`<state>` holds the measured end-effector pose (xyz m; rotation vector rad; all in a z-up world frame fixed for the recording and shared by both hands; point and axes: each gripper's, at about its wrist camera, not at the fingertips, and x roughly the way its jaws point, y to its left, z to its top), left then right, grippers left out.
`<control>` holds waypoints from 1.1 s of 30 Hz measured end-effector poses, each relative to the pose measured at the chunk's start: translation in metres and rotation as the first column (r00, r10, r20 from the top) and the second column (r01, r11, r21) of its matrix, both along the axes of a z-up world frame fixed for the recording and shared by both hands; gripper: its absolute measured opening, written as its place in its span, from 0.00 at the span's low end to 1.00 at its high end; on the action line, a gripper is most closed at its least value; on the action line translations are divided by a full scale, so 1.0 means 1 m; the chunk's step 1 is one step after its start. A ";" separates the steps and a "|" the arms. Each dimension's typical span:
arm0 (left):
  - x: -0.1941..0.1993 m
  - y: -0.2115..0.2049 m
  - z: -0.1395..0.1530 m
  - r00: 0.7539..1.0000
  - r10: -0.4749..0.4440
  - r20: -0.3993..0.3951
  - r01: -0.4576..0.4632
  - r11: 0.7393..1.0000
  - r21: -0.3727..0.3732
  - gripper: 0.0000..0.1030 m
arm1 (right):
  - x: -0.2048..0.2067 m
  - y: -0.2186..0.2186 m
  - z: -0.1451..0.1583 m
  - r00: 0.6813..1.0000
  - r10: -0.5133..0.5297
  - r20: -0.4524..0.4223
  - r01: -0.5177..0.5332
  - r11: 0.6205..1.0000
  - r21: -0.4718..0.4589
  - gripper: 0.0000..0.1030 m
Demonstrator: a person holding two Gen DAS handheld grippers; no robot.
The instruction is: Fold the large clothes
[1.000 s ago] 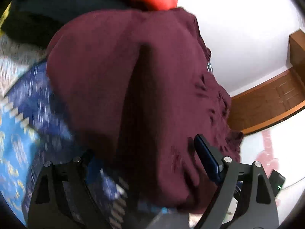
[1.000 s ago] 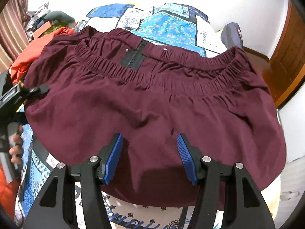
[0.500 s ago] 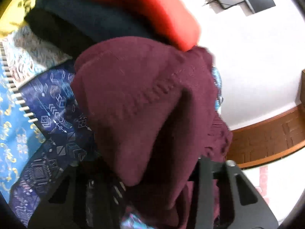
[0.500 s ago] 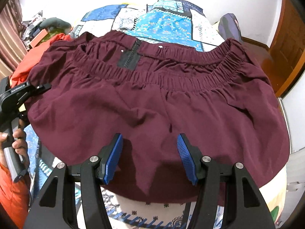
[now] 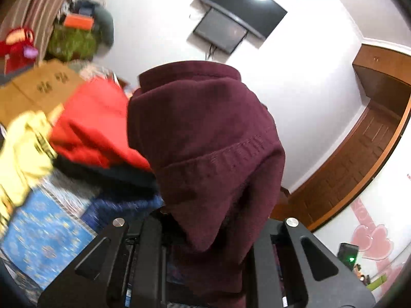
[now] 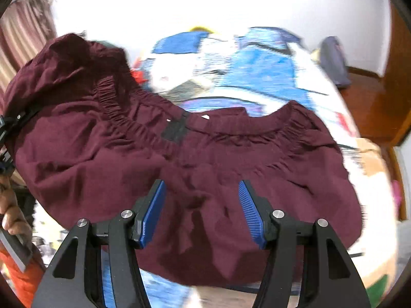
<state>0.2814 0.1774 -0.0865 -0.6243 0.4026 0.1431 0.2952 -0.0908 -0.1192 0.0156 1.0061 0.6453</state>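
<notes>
A large maroon garment [image 6: 231,179] with an elastic waistband and a black patch lies spread on the bed. My left gripper [image 5: 205,256] is closing its jaws on the garment's left edge, and a fold of maroon cloth [image 5: 205,141] is pinched between them and hides the fingertips. That corner is lifted off the bed. In the right wrist view the left gripper [image 6: 10,128] shows at the left edge, held by a hand [image 6: 10,215]. My right gripper [image 6: 203,213] hovers over the garment's near hem, blue pads [image 6: 154,213] wide apart, nothing between them.
A red garment [image 5: 95,120], a dark one [image 5: 115,177] and a yellow cloth [image 5: 23,148] are piled at the left on the blue patterned bedspread [image 6: 264,64]. A cardboard box [image 5: 33,87] stands behind them. A wooden door [image 5: 359,159] is at the right.
The left gripper has closed on the garment's left edge and risen, pulling that corner up off the bed. The right gripper has drawn back a little and stays open.
</notes>
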 end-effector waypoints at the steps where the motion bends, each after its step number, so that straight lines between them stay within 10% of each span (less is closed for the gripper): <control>1: -0.007 0.000 0.007 1.000 0.020 0.005 -0.020 0.999 0.044 0.16 | -0.003 0.014 -0.004 0.999 0.032 -0.021 -0.032 0.999 0.012 0.53; 5: -0.014 -0.002 0.014 0.998 0.063 -0.026 -0.057 0.984 0.171 0.15 | -0.020 0.074 -0.033 0.988 0.131 -0.076 -0.135 0.990 -0.046 0.53; 12: 0.011 -0.028 -0.013 0.994 0.016 -0.110 0.004 0.984 0.178 0.15 | -0.033 0.116 -0.069 0.964 0.241 -0.113 -0.257 0.951 -0.171 0.56; 20: 0.062 -0.116 0.017 0.984 -0.144 -0.102 0.163 0.962 0.220 0.15 | -0.030 0.006 -0.031 0.994 0.099 -0.037 -0.103 0.985 -0.140 0.55; 25: 0.094 -0.200 -0.002 0.947 -0.256 -0.193 0.308 0.896 0.319 0.15 | -0.022 -0.084 -0.030 0.992 -0.124 -0.025 0.118 0.977 -0.179 0.55; 33: 0.102 -0.281 -0.102 0.770 -0.328 -0.547 0.586 0.703 0.402 0.20 | -0.027 -0.143 -0.037 0.961 -0.272 -0.055 0.257 0.946 -0.196 0.55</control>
